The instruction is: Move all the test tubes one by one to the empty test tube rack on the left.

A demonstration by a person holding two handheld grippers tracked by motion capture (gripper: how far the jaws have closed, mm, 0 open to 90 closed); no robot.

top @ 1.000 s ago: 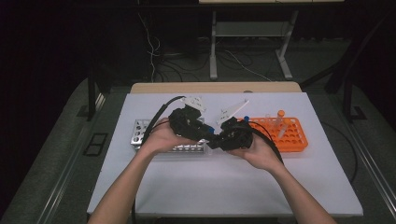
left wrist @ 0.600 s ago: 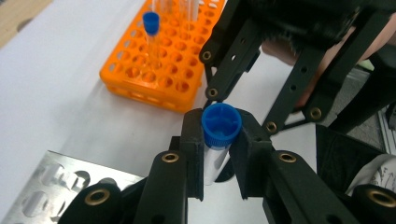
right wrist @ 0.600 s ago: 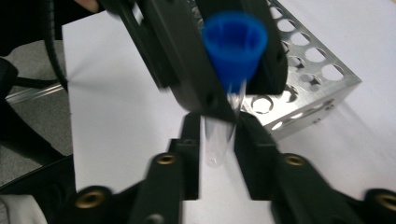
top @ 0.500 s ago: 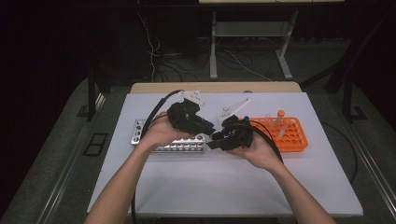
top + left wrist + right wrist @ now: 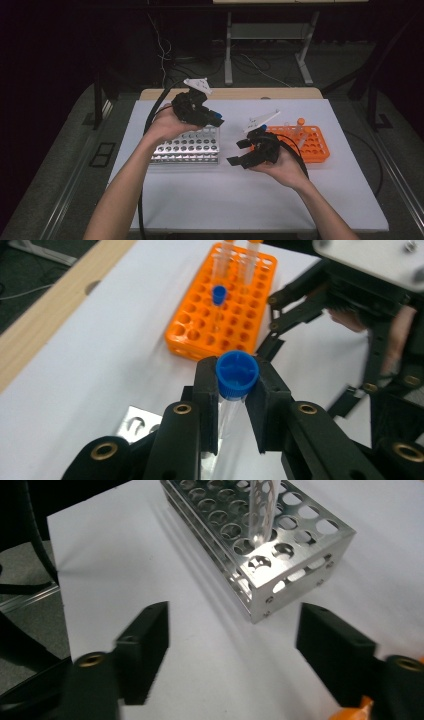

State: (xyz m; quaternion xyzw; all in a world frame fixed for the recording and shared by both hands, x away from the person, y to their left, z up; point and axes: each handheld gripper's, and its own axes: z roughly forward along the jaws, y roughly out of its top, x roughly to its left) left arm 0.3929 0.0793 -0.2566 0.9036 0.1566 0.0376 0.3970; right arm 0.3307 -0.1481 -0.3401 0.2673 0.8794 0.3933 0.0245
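While the left tongs clamp an upright blue-capped tube above the steel rack, the right tongs, just opening, stand empty beside it.

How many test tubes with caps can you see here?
4. One blue-capped tube is pinched in the left gripper fingers. Another blue-capped one stands in the orange rack, and two orange-capped tubes stand at its far end. Others may be hidden.
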